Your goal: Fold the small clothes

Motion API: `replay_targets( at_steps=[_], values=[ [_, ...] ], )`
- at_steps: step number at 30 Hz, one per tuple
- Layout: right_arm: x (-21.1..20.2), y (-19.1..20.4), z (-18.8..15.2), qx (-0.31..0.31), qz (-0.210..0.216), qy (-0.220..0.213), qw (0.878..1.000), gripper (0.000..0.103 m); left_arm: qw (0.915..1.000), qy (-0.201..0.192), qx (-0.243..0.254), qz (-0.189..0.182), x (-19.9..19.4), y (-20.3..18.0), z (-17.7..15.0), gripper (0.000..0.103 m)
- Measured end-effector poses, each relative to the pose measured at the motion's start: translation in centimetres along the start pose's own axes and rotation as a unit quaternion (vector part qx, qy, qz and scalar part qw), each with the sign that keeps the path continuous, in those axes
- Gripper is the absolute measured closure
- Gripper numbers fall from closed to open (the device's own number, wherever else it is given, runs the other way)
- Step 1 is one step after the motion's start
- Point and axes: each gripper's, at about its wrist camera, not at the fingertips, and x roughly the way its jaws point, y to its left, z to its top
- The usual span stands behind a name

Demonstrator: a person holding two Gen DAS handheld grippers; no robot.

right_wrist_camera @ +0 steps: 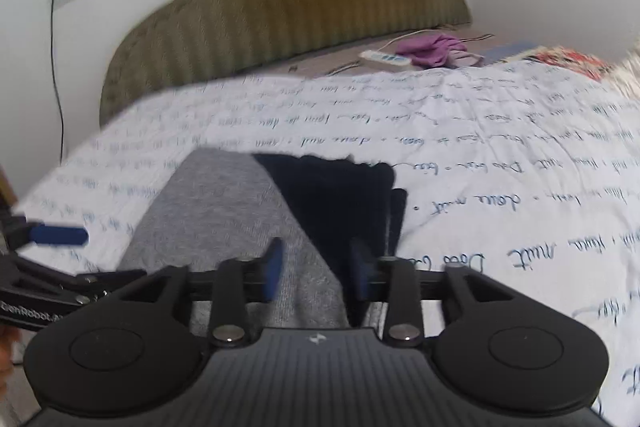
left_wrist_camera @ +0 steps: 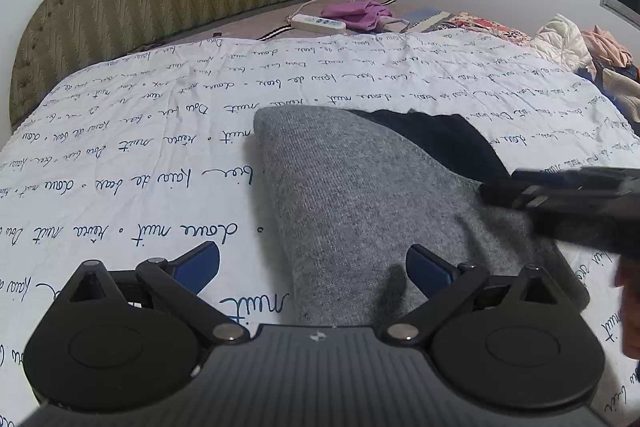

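grey garment (left_wrist_camera: 352, 195) folded over dark piece (right_wrist_camera: 332, 199) on bed (left_wrist_camera: 140, 147) — seemingly done; left gripper (left_wrist_camera: 313, 269) wide apart, right gripper (right_wrist_camera: 316, 273) part-spread — both empty.

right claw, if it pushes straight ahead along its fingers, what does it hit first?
Most likely the folded grey garment, near its edge against the dark navy piece. The right claw is open with nothing between its pads, aimed down at that seam. Depth is unclear, so it could land on either fabric.
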Motion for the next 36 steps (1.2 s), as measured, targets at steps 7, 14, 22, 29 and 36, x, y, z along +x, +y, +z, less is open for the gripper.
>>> replay_targets(
  at_steps=[7, 14, 22, 29, 36],
  values=[
    [-0.2, -1.2, -0.6, 0.047, 0.011, -0.002, 0.999, 0.054, 0.9999, -0.001, 0.012, 0.006, -0.2, -0.3, 0.0, 0.001],
    [1.4, -1.1, -0.6, 0.015, -0.007, 0.034, 0.999, 0.054, 0.9999, -0.001, 0.012, 0.006, -0.1, -0.3, 0.0, 0.001],
    [1.3, -4.7, 1.2, 0.080, 0.037, 0.002, 0.996, 0.024, 0.9969, -0.008, -0.058, -0.053, 1.3, 3.1, 2.2, 0.000],
    [6.5, -9.6, 1.5, 0.175, 0.130, 0.061, 0.974, 0.023, 0.9683, 0.045, -0.183, -0.164, 7.2, 7.9, 3.9, 0.001],
    [11.2, -10.8, 2.7, 0.238, 0.267, 0.073, 0.931, 0.024, 0.9172, 0.072, -0.289, -0.265, 13.4, 10.5, 4.1, 0.007]
  ],
)
